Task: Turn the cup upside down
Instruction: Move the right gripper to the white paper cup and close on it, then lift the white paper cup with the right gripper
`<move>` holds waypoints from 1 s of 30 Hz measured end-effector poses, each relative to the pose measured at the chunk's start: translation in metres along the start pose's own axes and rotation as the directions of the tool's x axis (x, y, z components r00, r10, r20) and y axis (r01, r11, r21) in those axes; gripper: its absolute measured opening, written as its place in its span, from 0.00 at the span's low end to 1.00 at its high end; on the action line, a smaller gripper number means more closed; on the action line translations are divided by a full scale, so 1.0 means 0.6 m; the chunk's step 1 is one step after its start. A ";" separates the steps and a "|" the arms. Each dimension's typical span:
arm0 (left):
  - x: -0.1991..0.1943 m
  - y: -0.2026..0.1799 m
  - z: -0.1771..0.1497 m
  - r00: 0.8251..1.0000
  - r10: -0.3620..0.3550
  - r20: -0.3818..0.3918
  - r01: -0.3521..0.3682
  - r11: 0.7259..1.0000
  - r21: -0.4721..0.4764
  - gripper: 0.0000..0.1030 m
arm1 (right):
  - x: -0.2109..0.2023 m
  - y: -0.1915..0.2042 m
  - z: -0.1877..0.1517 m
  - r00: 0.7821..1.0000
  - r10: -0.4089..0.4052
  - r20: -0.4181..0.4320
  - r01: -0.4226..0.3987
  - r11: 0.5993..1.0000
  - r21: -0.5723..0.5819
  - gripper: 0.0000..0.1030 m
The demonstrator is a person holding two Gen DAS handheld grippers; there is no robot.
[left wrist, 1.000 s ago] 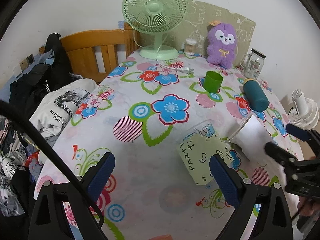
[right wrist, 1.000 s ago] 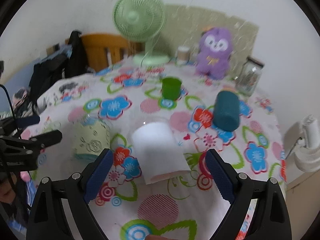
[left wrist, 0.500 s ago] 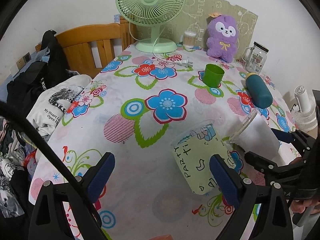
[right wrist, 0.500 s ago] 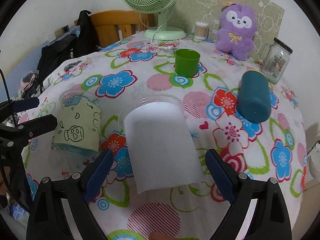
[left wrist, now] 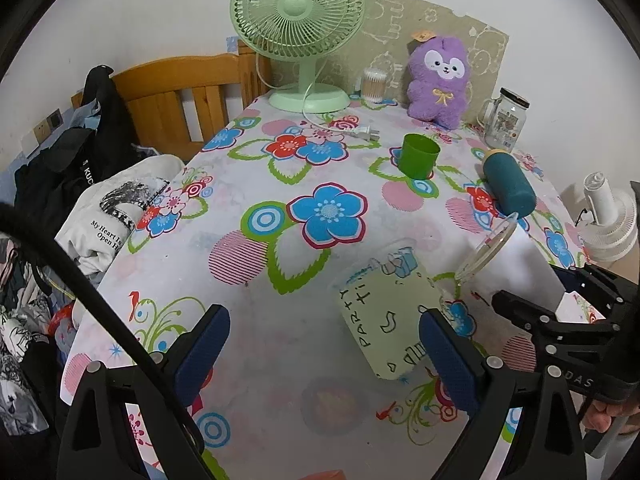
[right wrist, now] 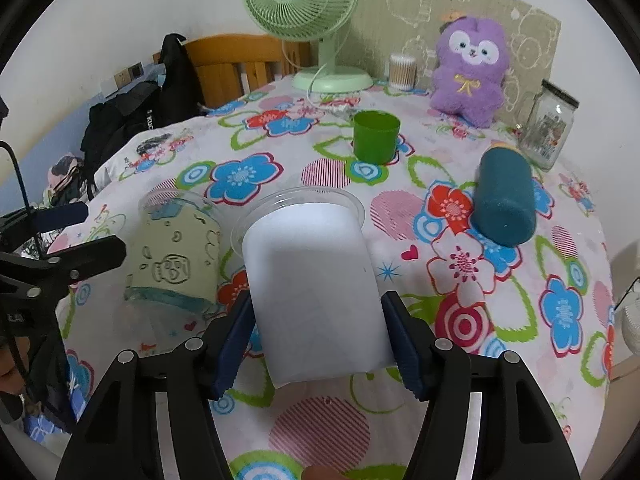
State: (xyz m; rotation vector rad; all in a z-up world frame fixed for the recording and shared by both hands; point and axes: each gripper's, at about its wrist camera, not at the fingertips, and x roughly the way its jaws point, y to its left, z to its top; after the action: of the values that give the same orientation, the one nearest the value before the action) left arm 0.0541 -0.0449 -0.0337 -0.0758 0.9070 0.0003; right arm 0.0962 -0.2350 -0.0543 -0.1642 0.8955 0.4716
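Observation:
A clear plastic cup with a white sleeve (right wrist: 316, 284) lies on its side on the flowered tablecloth, mouth facing away. My right gripper (right wrist: 316, 332) has its two blue pads closed against the cup's sides near its base. The cup's rim shows in the left wrist view (left wrist: 486, 248). A second clear cup with a pale green "PARTY" sleeve (left wrist: 384, 312) (right wrist: 176, 260) lies on its side to the left. My left gripper (left wrist: 320, 348) is open, with its right pad beside the green-sleeved cup. The right gripper (left wrist: 568, 320) shows there at the right.
A small green cup (right wrist: 376, 136) stands upright mid-table. A teal bottle (right wrist: 504, 196) lies on its side at right. A green fan (left wrist: 304, 36), a purple plush (left wrist: 438, 80), a glass jar (left wrist: 504, 120) and a cotton-swab tub (left wrist: 374, 86) stand along the back. Clothes (left wrist: 116, 208) hang off the left edge.
My right gripper moved forward around the white-sleeved cup and its jaws narrowed from wide open onto the cup's sides. My left gripper stayed open and shifted slightly.

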 end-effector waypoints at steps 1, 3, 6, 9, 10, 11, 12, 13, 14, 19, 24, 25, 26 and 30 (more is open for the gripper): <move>-0.004 -0.002 -0.001 1.000 -0.002 0.004 0.002 1.000 0.002 0.94 | -0.010 0.002 -0.002 1.000 -0.007 0.009 0.007 1.000 -0.002 0.65; -0.010 -0.007 -0.004 1.000 -0.007 0.012 0.007 1.000 0.009 0.94 | -0.027 0.006 -0.006 1.000 -0.021 0.023 0.021 1.000 -0.007 0.65; -0.020 -0.015 -0.011 1.000 -0.017 0.018 0.017 1.000 0.020 0.94 | -0.051 0.008 -0.017 0.999 -0.035 0.033 0.035 0.999 -0.003 0.65; -0.025 -0.024 -0.016 0.999 -0.026 0.020 0.026 0.999 0.032 0.94 | -0.070 0.007 -0.033 0.998 -0.050 0.031 0.050 0.999 0.011 0.65; -0.027 -0.027 -0.017 0.999 -0.030 0.021 0.029 0.999 0.036 0.94 | -0.076 0.008 -0.041 0.998 -0.054 0.026 0.053 0.998 0.016 0.65; -0.028 -0.030 -0.019 0.999 -0.032 0.021 0.031 0.999 0.040 0.94 | -0.081 0.008 -0.047 0.998 -0.056 0.021 0.055 0.998 0.018 0.65; -0.030 -0.033 -0.020 0.999 -0.034 0.021 0.033 0.998 0.043 0.94 | -0.085 0.008 -0.053 0.998 -0.058 0.018 0.057 0.998 0.020 0.65; -0.030 -0.036 -0.021 0.999 -0.037 0.022 0.036 0.998 0.047 0.94 | -0.090 0.010 -0.061 0.998 -0.063 0.013 0.063 0.998 0.020 0.65; -0.032 -0.038 -0.023 0.999 -0.039 0.022 0.038 0.998 0.050 0.94 | -0.093 0.011 -0.068 0.998 -0.070 0.006 0.070 0.997 0.018 0.65; -0.037 -0.051 -0.031 0.999 -0.049 0.022 0.048 0.997 0.063 0.94 | -0.105 0.020 -0.098 0.995 -0.096 -0.018 0.097 0.995 0.013 0.65; -0.039 -0.061 -0.039 0.998 -0.058 0.017 0.056 0.995 0.077 0.94 | -0.120 0.025 -0.120 0.994 -0.105 -0.023 0.106 0.994 0.023 0.65; -0.039 -0.064 -0.040 0.998 -0.059 0.016 0.057 0.995 0.080 0.94 | -0.123 0.026 -0.124 0.994 -0.108 -0.024 0.108 0.994 0.025 0.65; -0.040 -0.066 -0.041 0.998 -0.060 0.016 0.059 0.995 0.083 0.94 | -0.126 0.027 -0.127 0.994 -0.110 -0.025 0.111 0.994 0.025 0.65; -0.046 -0.072 -0.046 0.997 -0.069 0.018 0.067 0.993 0.092 0.94 | -0.136 0.033 -0.137 0.992 -0.125 -0.034 0.126 0.992 0.018 0.65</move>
State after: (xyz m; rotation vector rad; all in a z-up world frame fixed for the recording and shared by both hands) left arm 0.0168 -0.0888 -0.0264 -0.0215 0.8820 -0.1040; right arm -0.0145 -0.2710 -0.0404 -0.2091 0.9160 0.3439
